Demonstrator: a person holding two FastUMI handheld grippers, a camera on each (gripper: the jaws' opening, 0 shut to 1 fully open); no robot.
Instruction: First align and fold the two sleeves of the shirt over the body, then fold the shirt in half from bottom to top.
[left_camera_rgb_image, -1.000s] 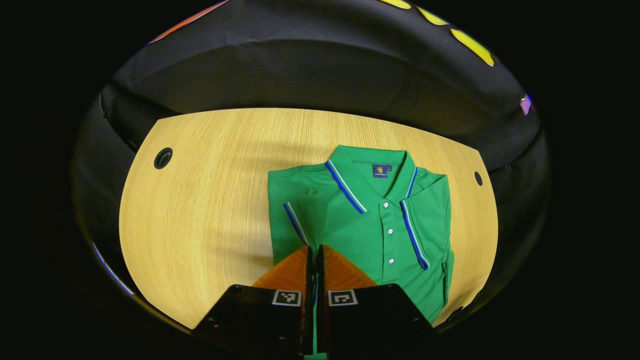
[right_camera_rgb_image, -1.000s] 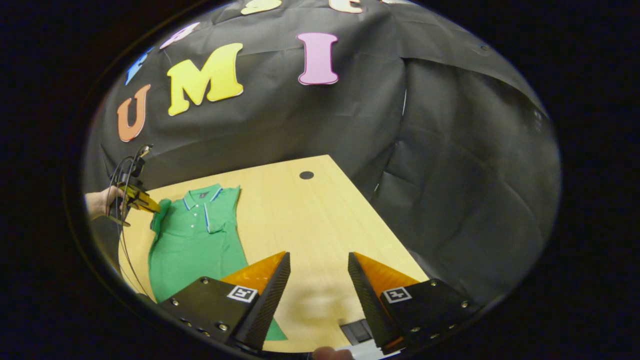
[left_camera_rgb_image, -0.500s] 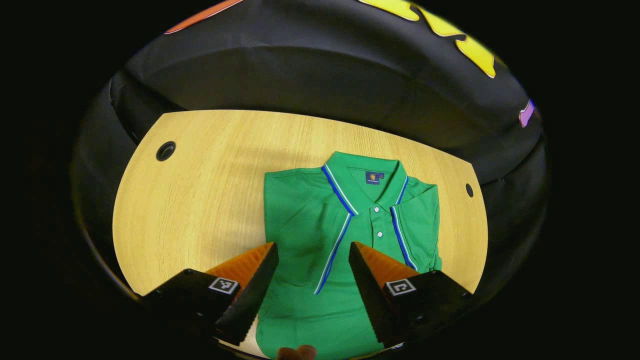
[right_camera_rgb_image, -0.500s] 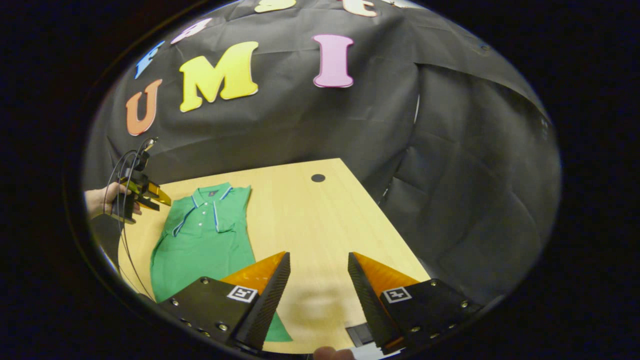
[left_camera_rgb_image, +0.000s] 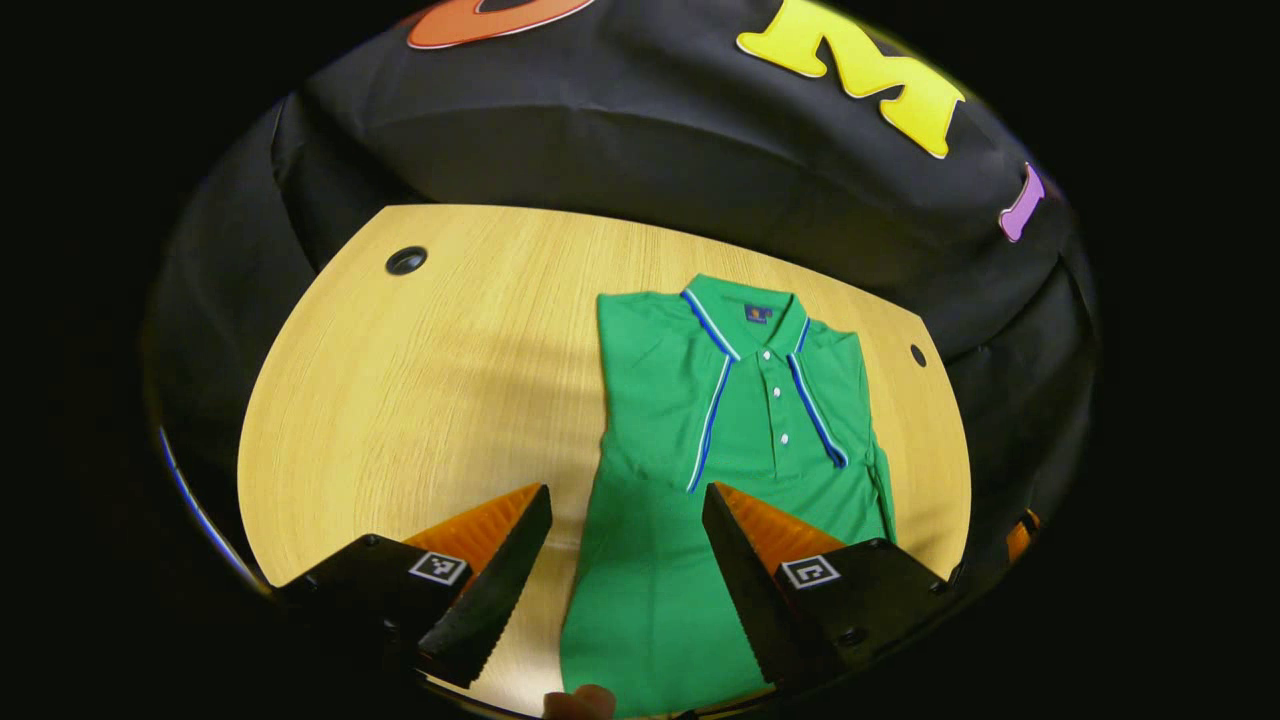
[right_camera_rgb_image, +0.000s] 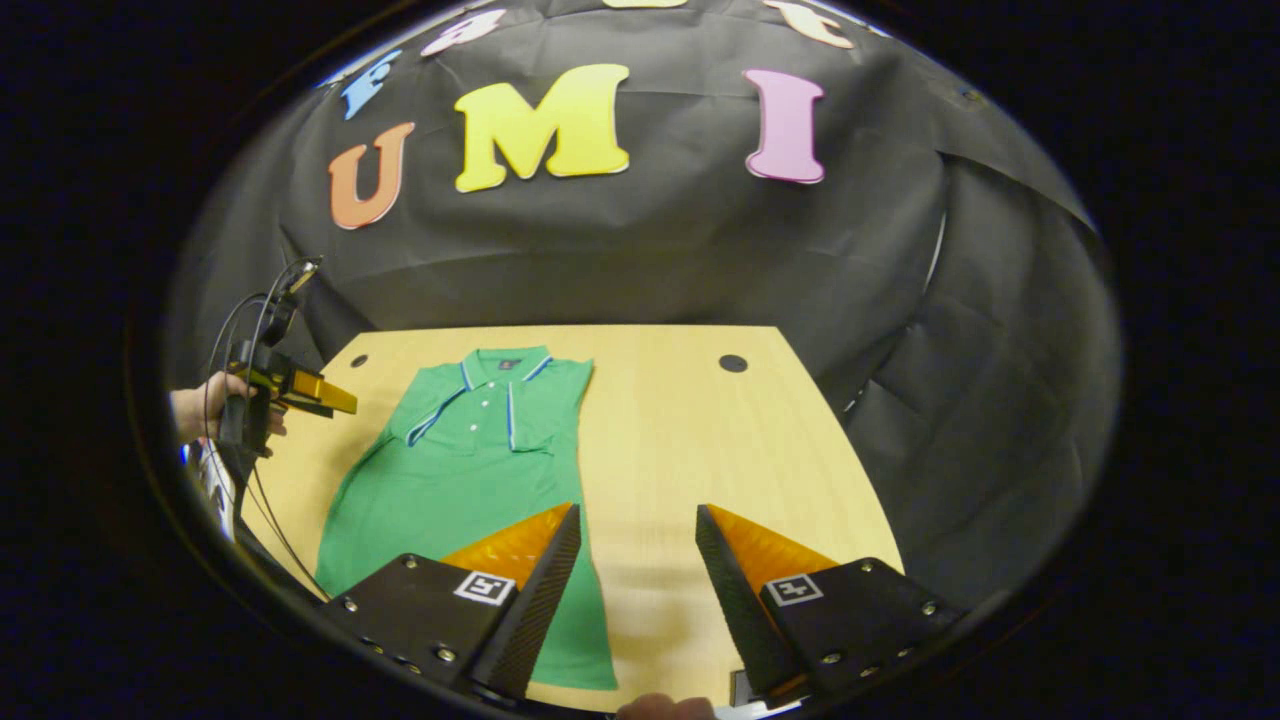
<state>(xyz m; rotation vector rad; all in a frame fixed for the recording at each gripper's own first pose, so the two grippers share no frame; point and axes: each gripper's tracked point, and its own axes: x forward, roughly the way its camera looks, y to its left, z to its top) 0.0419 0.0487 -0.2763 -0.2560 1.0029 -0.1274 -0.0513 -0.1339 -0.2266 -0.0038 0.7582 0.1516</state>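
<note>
With both sleeves lying folded over the shirt (left_camera_rgb_image: 740, 420), left gripper (left_camera_rgb_image: 625, 520) and right gripper (right_camera_rgb_image: 635, 535) hang open, empty, near its hem, presumably for the bottom-to-top fold

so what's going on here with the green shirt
A person holds a gripper in each hand over a green polo shirt lying flat on a wooden table. Both sleeves are folded in over the body. The left gripper and the right gripper are both open and hold nothing. The bottom-to-top fold is not yet done.
</note>
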